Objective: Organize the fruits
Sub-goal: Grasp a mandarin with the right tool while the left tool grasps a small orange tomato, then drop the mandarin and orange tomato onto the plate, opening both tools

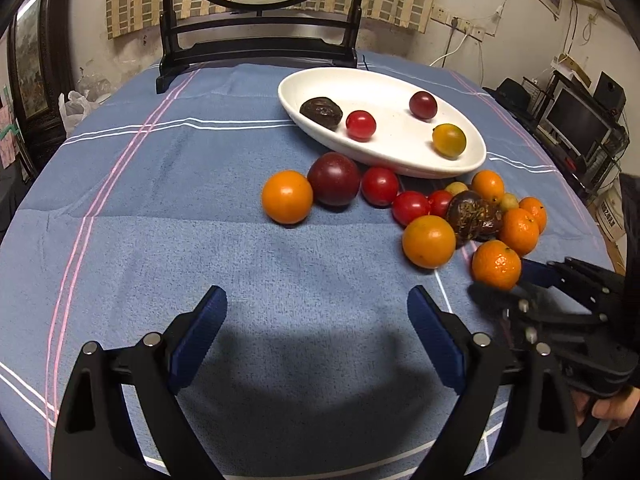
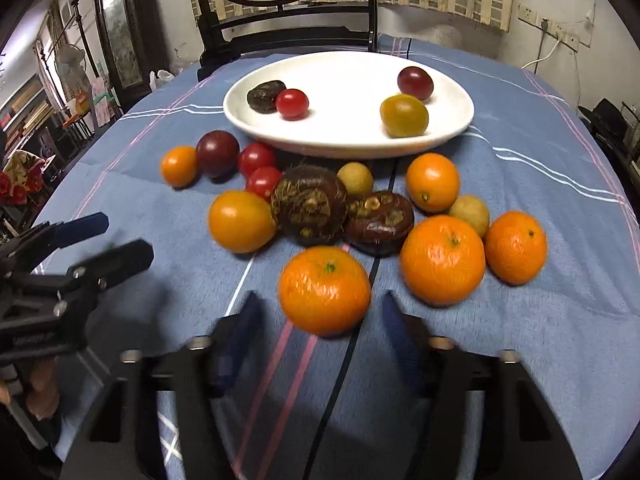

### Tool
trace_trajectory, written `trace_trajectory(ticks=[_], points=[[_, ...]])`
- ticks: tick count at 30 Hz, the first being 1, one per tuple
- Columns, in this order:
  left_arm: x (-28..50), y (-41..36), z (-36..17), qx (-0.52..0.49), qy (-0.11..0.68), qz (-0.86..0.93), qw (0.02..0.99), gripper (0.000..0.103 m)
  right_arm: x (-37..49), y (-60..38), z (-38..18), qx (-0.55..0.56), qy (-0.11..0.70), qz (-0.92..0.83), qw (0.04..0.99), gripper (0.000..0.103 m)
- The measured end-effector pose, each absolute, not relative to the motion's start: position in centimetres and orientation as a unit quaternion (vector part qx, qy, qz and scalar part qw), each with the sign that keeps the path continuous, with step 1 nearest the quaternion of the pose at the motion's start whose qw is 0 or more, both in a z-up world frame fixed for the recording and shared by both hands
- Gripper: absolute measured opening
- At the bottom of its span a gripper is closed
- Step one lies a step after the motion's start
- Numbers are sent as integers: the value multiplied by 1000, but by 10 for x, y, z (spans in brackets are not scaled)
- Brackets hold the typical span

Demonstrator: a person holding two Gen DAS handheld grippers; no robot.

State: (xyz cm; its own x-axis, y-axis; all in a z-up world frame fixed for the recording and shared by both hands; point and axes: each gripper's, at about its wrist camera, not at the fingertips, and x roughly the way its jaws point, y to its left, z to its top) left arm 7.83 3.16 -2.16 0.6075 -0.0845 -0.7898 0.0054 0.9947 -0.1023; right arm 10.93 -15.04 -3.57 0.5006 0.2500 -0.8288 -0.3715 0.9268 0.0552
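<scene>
A white oval plate (image 1: 384, 160) (image 2: 340, 149) holds a dark brown fruit (image 2: 262, 96), a red cherry tomato (image 2: 292, 103), a purple fruit (image 2: 415, 82) and a yellow-green one (image 2: 404, 116). In front of it, several oranges, tomatoes, dark brown fruits and small tan ones lie loose on the blue cloth. My right gripper (image 2: 320, 300) (image 1: 506, 282) straddles the nearest mandarin (image 2: 324, 290) (image 1: 496, 264), with a thin gap showing at each pad. My left gripper (image 1: 316, 304) (image 2: 116, 236) stands wide open over bare cloth, left of the pile, with nothing between its fingers.
A dark wooden stand (image 1: 256, 52) with a round screen rises at the table's far edge behind the plate. A lone orange (image 1: 287, 197) and a dark red plum (image 1: 334, 178) sit at the pile's left end. Shelves and a monitor (image 1: 576, 120) stand beyond the table's right edge.
</scene>
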Motion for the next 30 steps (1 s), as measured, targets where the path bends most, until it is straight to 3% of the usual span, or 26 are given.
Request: trace_trajectory(ticks=[15, 17, 24, 28, 30], points=[[90, -19, -19, -7, 455, -63, 888, 89, 76, -199, -17, -11, 448, 216, 867, 43], [96, -29, -23, 6, 459, -66, 886, 80, 73, -205, -15, -6, 444, 220, 869, 43], [119, -51, -35, 26, 481, -77, 873, 60, 67, -222, -13, 9, 437, 226, 870, 43], [128, -58, -37, 41, 475, -71, 876, 38, 67, -226, -15, 14, 440, 225, 869, 44], [129, -56, -37, 40, 476, -73, 875, 38, 67, -226, -15, 12, 440, 225, 869, 44]])
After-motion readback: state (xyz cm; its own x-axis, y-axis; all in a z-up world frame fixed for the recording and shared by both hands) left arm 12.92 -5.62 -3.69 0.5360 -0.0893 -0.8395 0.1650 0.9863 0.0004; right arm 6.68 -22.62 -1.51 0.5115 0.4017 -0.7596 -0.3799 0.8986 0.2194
